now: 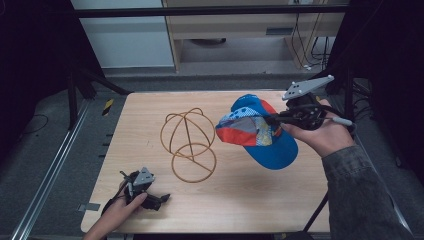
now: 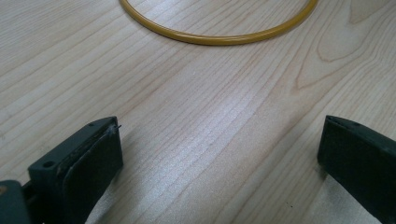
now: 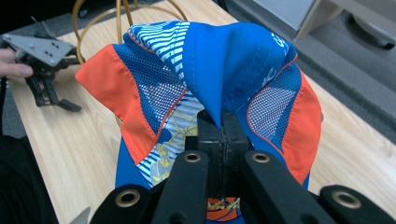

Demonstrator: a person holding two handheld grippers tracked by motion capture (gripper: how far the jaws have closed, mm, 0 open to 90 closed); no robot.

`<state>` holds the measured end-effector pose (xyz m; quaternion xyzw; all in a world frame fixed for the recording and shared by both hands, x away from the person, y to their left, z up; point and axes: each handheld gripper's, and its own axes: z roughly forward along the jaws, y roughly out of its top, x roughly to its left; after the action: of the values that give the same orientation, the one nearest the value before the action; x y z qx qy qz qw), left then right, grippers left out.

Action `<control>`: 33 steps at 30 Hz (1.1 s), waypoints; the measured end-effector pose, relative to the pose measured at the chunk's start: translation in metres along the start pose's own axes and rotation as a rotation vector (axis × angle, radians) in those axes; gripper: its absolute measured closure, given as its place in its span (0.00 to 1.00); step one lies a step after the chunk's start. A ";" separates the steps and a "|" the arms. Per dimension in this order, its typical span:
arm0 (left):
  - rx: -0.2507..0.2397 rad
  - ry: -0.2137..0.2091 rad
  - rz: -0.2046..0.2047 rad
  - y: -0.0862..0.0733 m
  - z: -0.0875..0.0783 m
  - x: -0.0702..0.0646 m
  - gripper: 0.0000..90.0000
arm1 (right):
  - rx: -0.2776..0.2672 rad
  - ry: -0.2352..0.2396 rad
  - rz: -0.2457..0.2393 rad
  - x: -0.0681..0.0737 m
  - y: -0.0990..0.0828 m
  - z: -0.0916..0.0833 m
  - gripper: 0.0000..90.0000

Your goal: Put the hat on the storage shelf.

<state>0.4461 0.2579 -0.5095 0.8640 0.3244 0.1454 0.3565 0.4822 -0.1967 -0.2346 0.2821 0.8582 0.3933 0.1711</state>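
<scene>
- Your left gripper (image 1: 159, 198) sits low at the near worktop (image 1: 240, 210) edge, jaws wide apart with nothing between, wire stand (image 1: 188, 145) just ahead.
- Your right gripper (image 1: 272, 119) has its jaws pinched tight on the cap (image 1: 260, 131), held up above the worktop right of the stand, open board underneath.

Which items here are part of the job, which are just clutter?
In the job:
- cap, pinched in the shut right gripper
- wire stand on the table

Lying about:
- shelf unit behind the table
- left gripper, open and idle on the table
</scene>
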 end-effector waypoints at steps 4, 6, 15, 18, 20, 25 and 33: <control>0.000 0.000 -0.001 0.000 0.000 0.000 0.00 | -0.018 0.000 -0.014 0.002 0.013 -0.002 1.00; 0.002 -0.001 0.000 0.000 0.000 0.000 0.00 | -0.026 0.001 -0.021 0.003 0.019 -0.002 1.00; 0.003 -0.001 0.000 0.000 0.000 0.000 0.00 | -0.064 0.010 -0.053 0.009 0.051 0.003 1.00; 0.002 -0.001 -0.002 0.000 0.000 0.000 0.00 | -0.071 0.015 -0.063 0.012 0.059 0.007 1.00; 0.002 -0.002 -0.002 0.000 0.000 0.000 0.00 | -0.080 0.018 -0.067 0.014 0.066 0.012 1.00; 0.002 -0.002 -0.001 0.000 0.000 0.000 0.00 | -0.087 0.032 -0.071 0.017 0.077 0.023 1.00; 0.002 -0.001 -0.001 0.000 0.000 0.000 0.00 | -0.093 0.051 -0.079 0.020 0.090 0.043 1.00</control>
<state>0.4460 0.2579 -0.5093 0.8644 0.3248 0.1443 0.3557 0.5206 -0.1115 -0.1937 0.2294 0.8537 0.4325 0.1773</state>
